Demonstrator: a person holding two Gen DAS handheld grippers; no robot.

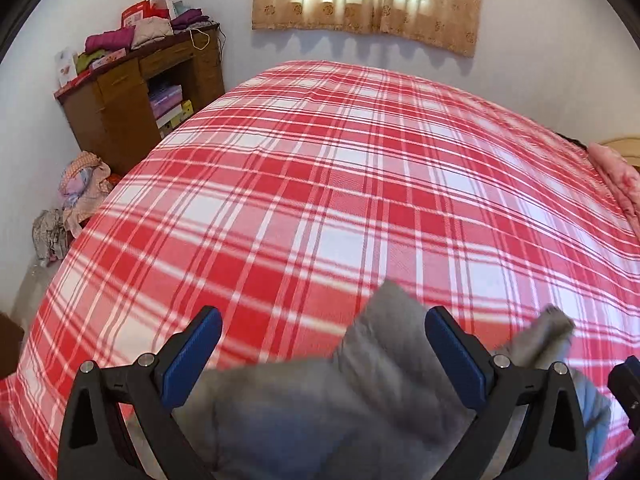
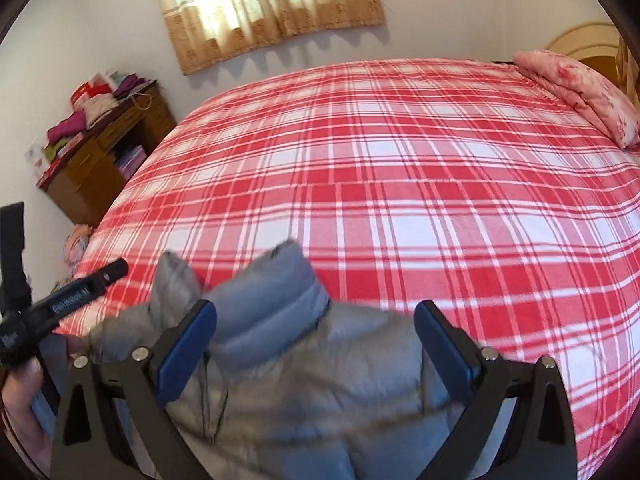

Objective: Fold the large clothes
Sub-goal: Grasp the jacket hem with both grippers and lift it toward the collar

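Observation:
A grey puffy jacket (image 1: 320, 408) lies bunched on the near part of the red and white plaid bed (image 1: 340, 184). Its raised blue-grey collar (image 2: 280, 300) points toward the far side. My left gripper (image 1: 324, 320) hovers over the jacket, open, with blue pads (image 1: 192, 356) wide apart and not pressing the cloth. My right gripper (image 2: 316, 308) is open too, above the jacket (image 2: 320, 392), its pads (image 2: 444, 352) clear of the fabric. The left gripper (image 2: 80, 292) also shows in the right wrist view, held by a hand (image 2: 20, 404).
A wooden cabinet (image 1: 132, 108) piled with folded clothes stands at the bed's far left corner, and loose clothes (image 1: 80, 192) lie on the floor beside it. A pink quilt (image 2: 584, 92) lies at the headboard on the right. A curtain (image 1: 368, 0) hangs on the far wall.

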